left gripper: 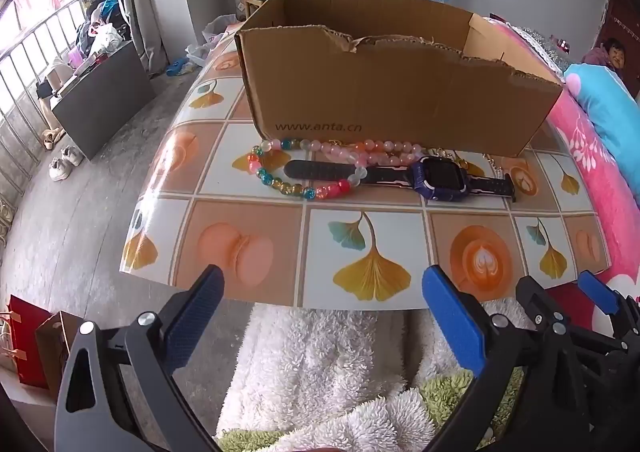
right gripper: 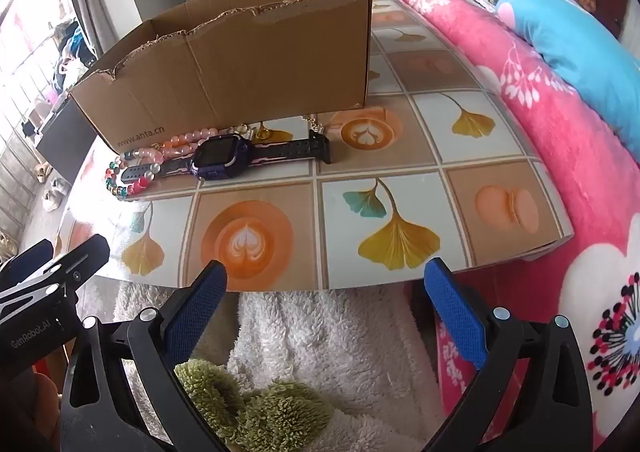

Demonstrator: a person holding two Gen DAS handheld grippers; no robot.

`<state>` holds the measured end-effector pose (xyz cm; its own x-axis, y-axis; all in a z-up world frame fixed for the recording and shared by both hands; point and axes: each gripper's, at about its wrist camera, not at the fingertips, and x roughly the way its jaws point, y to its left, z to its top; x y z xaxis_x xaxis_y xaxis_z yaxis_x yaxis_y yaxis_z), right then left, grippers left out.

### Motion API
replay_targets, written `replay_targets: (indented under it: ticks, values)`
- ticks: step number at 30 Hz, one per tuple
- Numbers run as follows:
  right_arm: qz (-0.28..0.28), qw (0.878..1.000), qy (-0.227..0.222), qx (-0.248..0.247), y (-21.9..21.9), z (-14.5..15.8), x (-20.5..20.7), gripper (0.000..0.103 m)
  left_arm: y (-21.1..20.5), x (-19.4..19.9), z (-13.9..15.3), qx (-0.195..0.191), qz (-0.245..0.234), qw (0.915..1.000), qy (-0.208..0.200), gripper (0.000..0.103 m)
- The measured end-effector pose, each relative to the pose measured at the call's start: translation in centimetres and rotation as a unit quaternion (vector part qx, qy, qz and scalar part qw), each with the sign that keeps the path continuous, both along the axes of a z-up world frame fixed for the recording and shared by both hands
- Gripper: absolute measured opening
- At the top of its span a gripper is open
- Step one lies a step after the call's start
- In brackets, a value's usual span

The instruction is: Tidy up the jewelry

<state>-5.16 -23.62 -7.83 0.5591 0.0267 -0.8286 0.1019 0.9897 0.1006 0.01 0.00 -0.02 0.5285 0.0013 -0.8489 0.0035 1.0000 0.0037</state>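
Both tongs hang just off the near edge of the table (left gripper: pixel 256 252), over fluffy white cloth, and neither touches anything. The left tongs (left gripper: pixel 324 292) stand wide open with nothing between the blue pads, and the right tongs (right gripper: pixel 326 284) are spread just as wide and empty. On the patterned table top, a torn-rimmed cardboard box (left gripper: pixel 392 91) sits toward the far edge, its printed side facing the near edge. The jewelry lies in a row right against that side: a pink bead string (left gripper: pixel 360 149) touching the box's foot, a multicoloured bead bracelet (left gripper: pixel 280 183) at the left end, looped around one strap end of a purple watch (left gripper: pixel 440 175), and some small gold and silver pieces (right gripper: pixel 260 131) behind the watch, too small to make out. A pink flowered blanket (right gripper: pixel 560 131) lies along the table's right edge.
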Motion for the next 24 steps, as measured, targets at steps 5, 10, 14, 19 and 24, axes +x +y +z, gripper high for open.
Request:
replay_targets:
  ticks: [5, 10, 14, 19, 24]
  values:
    - [-0.001, 1.000, 0.003, 0.004, -0.20, 0.02, -0.16, 0.095, 0.06, -0.07, 0.04, -0.001, 0.001, 1.0000, 0.000, 0.097]
    - [-0.003, 1.000, 0.007, 0.005, -0.11, 0.10, 0.30, 0.095, -0.09, -0.22, -0.51, -0.001, -0.001, 1.0000, -0.001, 0.097]
    - [-0.002, 1.000, 0.005, 0.008, -0.09, -0.10, 0.06, 0.095, 0.13, -0.50, -0.82, 0.000, 0.000, 1.0000, -0.001, 0.097]
    - [-0.002, 1.000, 0.006, 0.008, -0.01, -0.06, 0.08, 0.095, -0.03, 0.15, -0.56, 0.003, -0.003, 1.0000, 0.007, 0.097]
    - [-0.001, 1.000, 0.006, 0.009, -0.09, -0.15, 0.00, 0.095, -0.10, 0.09, -0.46, 0.004, -0.002, 1.0000, 0.008, 0.097]
